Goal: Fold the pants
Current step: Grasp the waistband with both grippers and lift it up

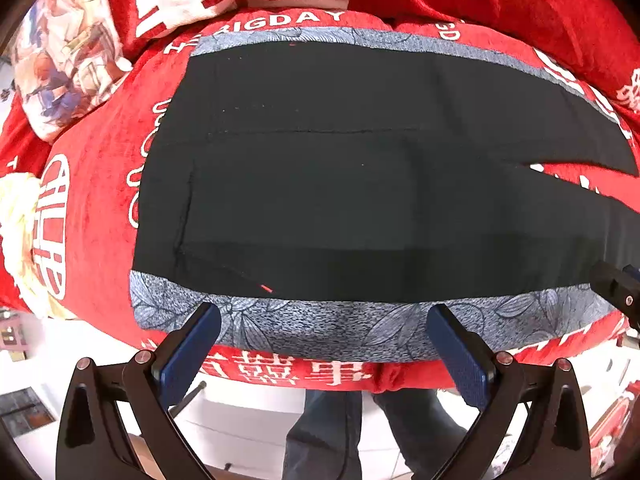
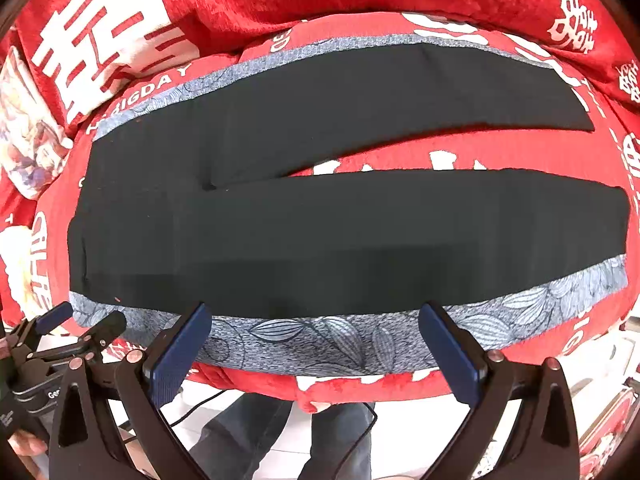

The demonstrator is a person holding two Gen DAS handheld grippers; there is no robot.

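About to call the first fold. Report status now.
Left gripper open, right gripper open, both at near edge, holding nothing. Pants flat on red blanket, legs spread, unfolded. Nothing on them.

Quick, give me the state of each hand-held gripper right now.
Left hand-held gripper: open, holding nothing, poised at the near edge of the pants.
Right hand-held gripper: open, holding nothing.

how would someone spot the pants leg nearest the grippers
On the red plush blanket with white lettering lie black pants with grey-blue leaf-print side stripes, legs spread apart. The near leg runs along the blanket's front edge; unlike the far leg, its wide stripe faces the open blue-padded fingers.
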